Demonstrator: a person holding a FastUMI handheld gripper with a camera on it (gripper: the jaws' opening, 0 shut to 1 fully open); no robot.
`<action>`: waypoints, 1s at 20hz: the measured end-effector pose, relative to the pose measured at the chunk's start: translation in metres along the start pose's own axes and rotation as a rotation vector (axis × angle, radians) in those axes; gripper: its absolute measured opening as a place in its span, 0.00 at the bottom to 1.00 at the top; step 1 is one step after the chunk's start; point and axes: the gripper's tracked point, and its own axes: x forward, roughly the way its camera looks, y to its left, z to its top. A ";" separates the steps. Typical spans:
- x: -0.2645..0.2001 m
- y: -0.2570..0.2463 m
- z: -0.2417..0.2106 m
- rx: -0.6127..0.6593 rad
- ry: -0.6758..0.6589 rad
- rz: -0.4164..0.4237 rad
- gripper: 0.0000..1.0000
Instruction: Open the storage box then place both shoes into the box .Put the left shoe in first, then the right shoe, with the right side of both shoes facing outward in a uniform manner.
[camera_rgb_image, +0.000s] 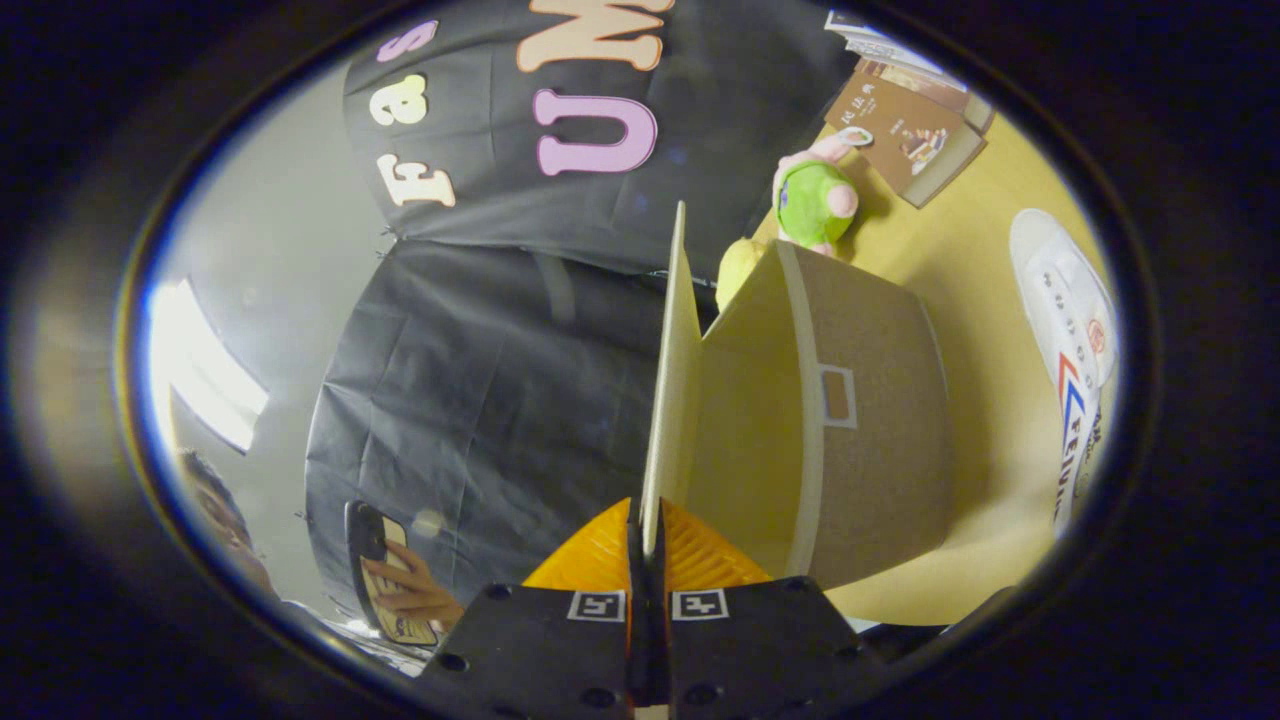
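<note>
We had the gripper (648, 535) clamped on the free edge of the storage box's lid (668, 390), both fingers pressed against the thin panel from either side. The lid ran straight ahead of the fingers toward 12 o'clock, swung well away from the box body (870, 440), which sat just to 2 o'clock of the fingers with its opening bared. The box rested on a yellow tabletop (985, 300).

We judged the lid to be light, stiff cardboard that would flex or crease if twisted, so a grip near the edge's middle suited it.

One white sneaker (1070, 330) lay past the box at 3 o'clock, well apart from it; we expected it to be light and soft, best taken at the heel collar. A plush toy (815, 200) and books (915, 130) lay beyond.
</note>
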 end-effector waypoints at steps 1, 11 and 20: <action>0.001 0.006 -0.001 -0.008 -0.003 -0.006 0.05; 0.038 0.080 -0.013 -0.132 0.035 -0.001 0.03; 0.111 0.121 -0.050 -0.230 0.114 0.016 0.03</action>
